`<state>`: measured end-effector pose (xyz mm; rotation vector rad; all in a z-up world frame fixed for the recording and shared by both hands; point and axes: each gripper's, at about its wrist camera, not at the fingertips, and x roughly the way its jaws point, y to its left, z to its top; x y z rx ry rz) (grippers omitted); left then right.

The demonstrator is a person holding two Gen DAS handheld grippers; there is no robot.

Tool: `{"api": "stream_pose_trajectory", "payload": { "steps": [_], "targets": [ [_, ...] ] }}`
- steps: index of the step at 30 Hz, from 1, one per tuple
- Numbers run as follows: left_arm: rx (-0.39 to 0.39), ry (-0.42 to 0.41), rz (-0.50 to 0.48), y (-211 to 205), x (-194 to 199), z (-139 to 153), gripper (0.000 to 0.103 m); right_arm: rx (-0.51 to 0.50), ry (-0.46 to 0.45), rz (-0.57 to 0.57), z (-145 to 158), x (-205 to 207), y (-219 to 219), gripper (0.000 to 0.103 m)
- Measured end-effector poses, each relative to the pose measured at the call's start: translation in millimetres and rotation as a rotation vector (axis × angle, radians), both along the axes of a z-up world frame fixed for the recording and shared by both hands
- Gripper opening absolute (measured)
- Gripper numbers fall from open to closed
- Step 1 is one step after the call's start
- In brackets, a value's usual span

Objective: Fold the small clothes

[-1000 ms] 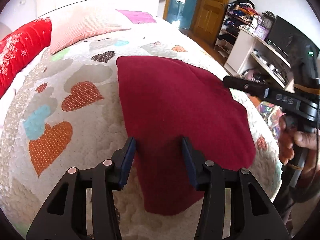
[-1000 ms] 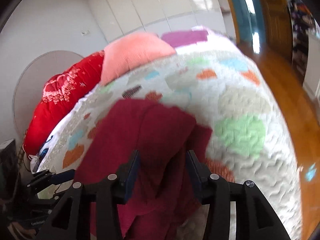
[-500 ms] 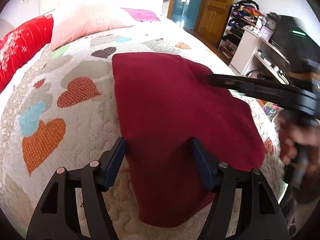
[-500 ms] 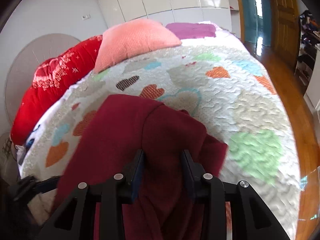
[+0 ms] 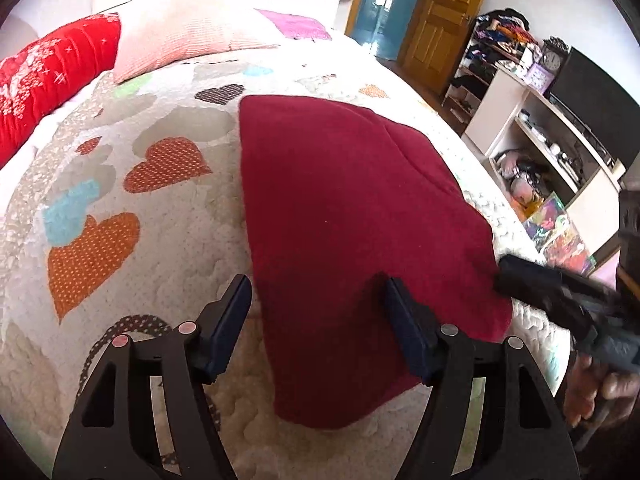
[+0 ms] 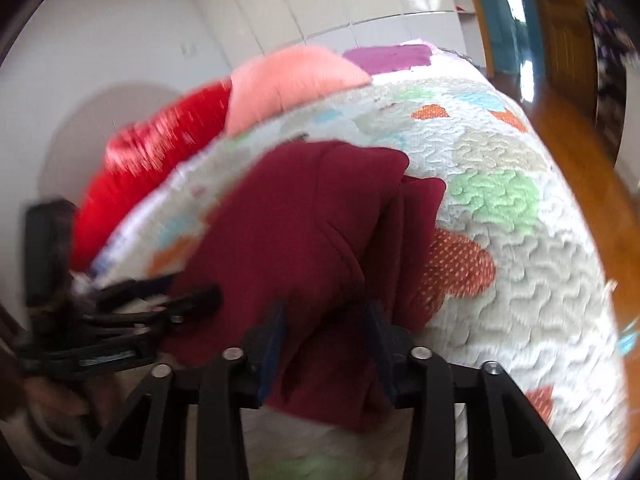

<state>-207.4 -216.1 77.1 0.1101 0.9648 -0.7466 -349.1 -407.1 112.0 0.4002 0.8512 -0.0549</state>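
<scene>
L hand-held gripper (image 5: pixel 316 322) wider since earlier; astride maroon garment (image 5: pixel 352 216)

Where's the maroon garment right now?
The maroon garment lies on the heart-patterned quilt near its right edge, just ahead of the open left gripper.

Dark red garment (image 5: pixel 352 208) folded, lying flat on heart-patterned quilt (image 5: pixel 168 248), near edge overhanging bed side

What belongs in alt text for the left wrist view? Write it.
A dark red garment lies folded on a heart-patterned quilt, the open left hand-held gripper straddling its near edge. The right hand-held gripper reaches in from the right.
</scene>
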Motion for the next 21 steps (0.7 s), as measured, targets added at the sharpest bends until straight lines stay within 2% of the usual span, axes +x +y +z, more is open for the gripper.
{"api": "stream_pose_trajectory", "payload": {
  "steps": [2, 5, 7, 14, 16, 17, 18, 20, 21],
  "targets": [
    [-0.002, 0.004, 0.016, 5, 0, 1, 0.069, 0.066, 0.005, 0.039, -1, -10, 3, 0.048],
    [-0.005, 0.013, 0.027, 7, -1, -1, 0.069, 0.06, 0.038, 0.046, -8, -20, 10, 0.048],
    [-0.005, 0.02, 0.029, 8, -1, -2, 0.069, 0.091, 0.03, 0.047, -13, -22, 11, 0.048],
    [-0.02, 0.006, 0.054, 17, -1, 8, 0.069, 0.214, 0.029, 0.066, -35, 2, 18, 0.051],
    [-0.029, 0.018, 0.07, 20, 3, 9, 0.069, 0.256, -0.003, 0.047, -39, 9, 16, 0.053],
    [-0.032, 0.021, 0.074, 21, 4, 10, 0.069, 0.264, -0.013, 0.028, -40, 13, 16, 0.047],
    [-0.036, 0.021, 0.076, 22, 4, 12, 0.069, 0.25, -0.012, 0.021, -39, 16, 16, 0.026],
    [-0.05, 0.011, 0.078, 23, 3, 19, 0.069, 0.154, -0.026, 0.03, -24, 17, 21, 0.014],
    [-0.062, 0.002, 0.077, 23, 3, 24, 0.069, 0.092, -0.059, 0.04, -8, 13, 24, 0.013]
  ]
}}
